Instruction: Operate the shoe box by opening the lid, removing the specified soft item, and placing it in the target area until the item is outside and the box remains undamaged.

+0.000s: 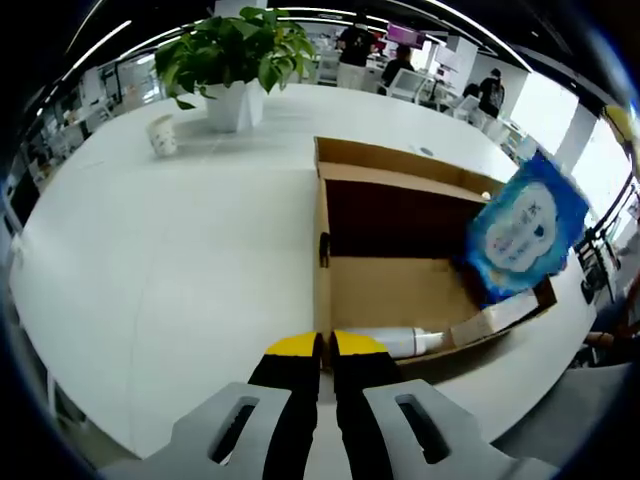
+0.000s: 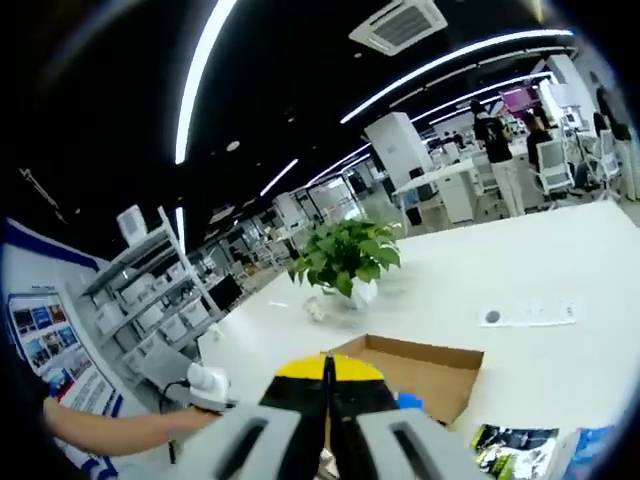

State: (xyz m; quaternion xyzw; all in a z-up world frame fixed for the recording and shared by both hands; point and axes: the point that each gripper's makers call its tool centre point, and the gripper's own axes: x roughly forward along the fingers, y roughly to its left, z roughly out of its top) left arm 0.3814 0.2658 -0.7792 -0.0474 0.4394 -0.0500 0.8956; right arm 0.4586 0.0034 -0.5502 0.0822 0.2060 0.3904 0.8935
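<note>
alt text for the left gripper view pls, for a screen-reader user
An open cardboard shoe box sits on a white table, a blue soft pack raised above its right edge. The left hand-held gripper, jaws together, points at the box; a white bottle lies inside, a potted plant behind.

Shoe box (image 1: 400,250): open, on the bench (image 1: 150,290).
Bottle (image 1: 395,342): lying inside the box, at its near wall.
Wipes packet (image 1: 522,232): above the box's right wall.
Potted plant (image 1: 232,62): on the bench, behind the box.
Cup (image 1: 162,134): left of the plant.
</note>
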